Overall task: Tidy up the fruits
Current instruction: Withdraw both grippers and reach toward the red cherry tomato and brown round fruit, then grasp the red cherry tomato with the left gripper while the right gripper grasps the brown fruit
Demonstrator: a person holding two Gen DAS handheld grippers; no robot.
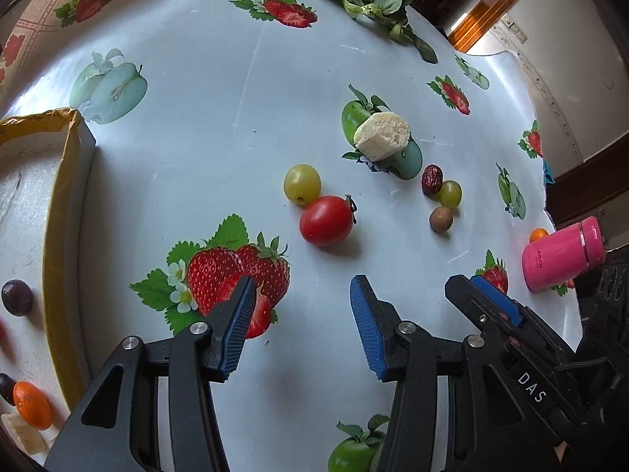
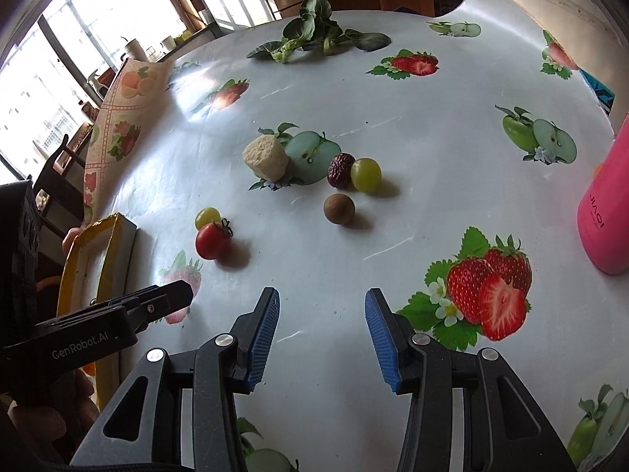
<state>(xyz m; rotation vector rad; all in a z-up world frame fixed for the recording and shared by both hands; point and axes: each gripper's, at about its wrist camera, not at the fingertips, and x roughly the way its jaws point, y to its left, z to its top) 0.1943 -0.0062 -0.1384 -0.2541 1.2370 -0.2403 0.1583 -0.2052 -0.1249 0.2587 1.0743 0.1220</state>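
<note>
Fruits, a cherry tomato (image 1: 326, 220) among them, dot the fruit-print tablecloth (image 2: 432, 204) near sunlit windows (image 2: 51, 78); both grippers' fingers (image 1: 240, 322) (image 2: 379, 338) released.

Table (image 1: 236, 126), fruit-print cloth: tomato (image 1: 326, 220), grapes (image 1: 302, 183), tray (image 1: 67, 196), greens (image 1: 377, 0), pink flask (image 1: 562, 259).

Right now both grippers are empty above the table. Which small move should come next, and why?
Probably ease the left gripper forward to straddle the red tomato. Its jaws are open and empty, and the tomato lies almost straight ahead, the nearest loose fruit to the foam box, where other fruits already lie. A green grape touches the tomato behind, so close gently. The right gripper is also open.
</note>
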